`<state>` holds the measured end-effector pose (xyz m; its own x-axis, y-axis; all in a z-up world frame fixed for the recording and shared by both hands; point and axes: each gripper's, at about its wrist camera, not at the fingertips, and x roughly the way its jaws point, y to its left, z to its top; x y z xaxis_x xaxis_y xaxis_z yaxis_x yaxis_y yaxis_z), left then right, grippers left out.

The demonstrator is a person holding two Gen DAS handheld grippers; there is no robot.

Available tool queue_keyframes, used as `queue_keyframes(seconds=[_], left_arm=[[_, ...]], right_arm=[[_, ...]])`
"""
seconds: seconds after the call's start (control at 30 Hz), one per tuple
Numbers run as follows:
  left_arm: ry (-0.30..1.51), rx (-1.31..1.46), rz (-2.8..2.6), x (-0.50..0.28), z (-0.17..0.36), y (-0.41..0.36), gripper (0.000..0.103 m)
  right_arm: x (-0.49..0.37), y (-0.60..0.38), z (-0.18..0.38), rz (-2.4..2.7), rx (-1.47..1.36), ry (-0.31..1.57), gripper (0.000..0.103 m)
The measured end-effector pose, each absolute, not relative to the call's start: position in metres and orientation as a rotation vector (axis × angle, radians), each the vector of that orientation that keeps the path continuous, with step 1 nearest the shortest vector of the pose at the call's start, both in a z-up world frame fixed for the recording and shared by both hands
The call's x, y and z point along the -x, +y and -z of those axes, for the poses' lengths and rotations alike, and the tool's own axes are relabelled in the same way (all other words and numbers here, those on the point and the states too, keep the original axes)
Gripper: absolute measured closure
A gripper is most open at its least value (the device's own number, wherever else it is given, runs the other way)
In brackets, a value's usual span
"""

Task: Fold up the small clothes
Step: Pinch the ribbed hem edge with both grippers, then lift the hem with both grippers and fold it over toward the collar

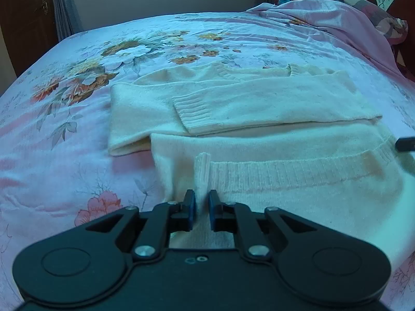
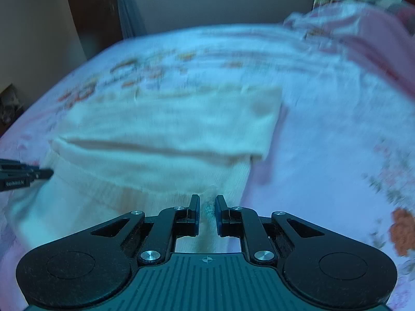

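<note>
A cream knitted sweater [image 1: 259, 103] lies on the floral bedsheet [image 1: 77, 103], sleeves folded across its body. My left gripper [image 1: 201, 197] is shut on a pinch of the sweater's ribbed hem [image 1: 285, 173] at its near left corner, and the hem is lifted toward the sleeves. My right gripper [image 2: 207, 200] is shut on the sweater's [image 2: 168, 134] near right hem corner; this view is motion-blurred. The tip of the right gripper shows at the right edge of the left wrist view [image 1: 406, 143]. The left gripper shows at the left edge of the right wrist view [image 2: 23, 175].
A rumpled pink blanket [image 1: 337, 23] and patterned pillows [image 1: 384, 18] lie at the head of the bed, far right. Curtains [image 1: 62, 5] and a wall stand beyond the bed's far edge. A dark wooden door [image 1: 23, 13] is at the far left.
</note>
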<state>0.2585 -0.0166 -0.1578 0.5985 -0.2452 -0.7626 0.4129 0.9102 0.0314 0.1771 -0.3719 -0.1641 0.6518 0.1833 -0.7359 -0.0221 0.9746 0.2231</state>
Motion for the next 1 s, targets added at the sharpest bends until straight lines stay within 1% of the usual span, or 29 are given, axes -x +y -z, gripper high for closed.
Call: queue_keyframes(seconds=[0.1, 0.23, 0.27, 0.3, 0.33, 0.37, 0.47, 0.5, 0.53, 0.57, 0.6, 0.63, 0.77, 1.0], left_arm=[[0.849, -0.218, 0.39, -0.258, 0.158, -0.016, 0.094], [0.851, -0.215, 0.394, -0.258, 0.157, -0.014, 0.094], [0.849, -0.222, 0.394, -0.258, 0.158, -0.015, 0.092], [0.849, -0.226, 0.389, -0.258, 0.158, -0.015, 0.09], [0.852, -0.222, 0.381, -0.259, 0.159, -0.015, 0.086], [0.855, -0.213, 0.377, -0.26, 0.159, -0.015, 0.086], [0.861, -0.203, 0.376, -0.262, 0.159, -0.015, 0.086], [0.861, -0.199, 0.376, -0.262, 0.159, -0.015, 0.087], [0.86, -0.195, 0.379, -0.262, 0.159, -0.015, 0.093], [0.854, -0.197, 0.376, -0.26, 0.158, -0.015, 0.097], [0.844, -0.202, 0.368, -0.258, 0.158, -0.015, 0.099], [0.833, -0.195, 0.364, -0.255, 0.157, -0.015, 0.101], [0.778, -0.148, 0.349, -0.244, 0.147, -0.011, 0.101], [0.646, -0.045, 0.337, -0.248, 0.099, -0.004, 0.101]], right_arm=[[-0.182, -0.377, 0.175, -0.137, -0.231, 0.901, 0.091], [-0.175, -0.384, 0.175, -0.156, -0.246, 0.914, 0.091], [-0.175, -0.386, 0.174, -0.156, -0.252, 0.91, 0.089], [-0.176, -0.387, 0.174, -0.166, -0.264, 0.91, 0.08], [-0.178, -0.387, 0.175, -0.165, -0.264, 0.912, 0.074], [-0.18, -0.385, 0.175, -0.158, -0.26, 0.903, 0.067], [-0.186, -0.377, 0.176, -0.19, -0.276, 0.915, 0.067], [-0.185, -0.373, 0.176, -0.182, -0.264, 0.914, 0.068], [-0.184, -0.371, 0.176, -0.189, -0.258, 0.916, 0.077], [-0.181, -0.37, 0.176, -0.197, -0.259, 0.923, 0.092], [-0.177, -0.369, 0.176, -0.189, -0.264, 0.923, 0.095], [-0.173, -0.369, 0.175, -0.186, -0.27, 0.914, 0.095], [-0.156, -0.364, 0.164, -0.186, -0.304, 0.856, 0.096], [-0.155, -0.378, 0.117, -0.145, -0.401, 0.68, 0.096]])
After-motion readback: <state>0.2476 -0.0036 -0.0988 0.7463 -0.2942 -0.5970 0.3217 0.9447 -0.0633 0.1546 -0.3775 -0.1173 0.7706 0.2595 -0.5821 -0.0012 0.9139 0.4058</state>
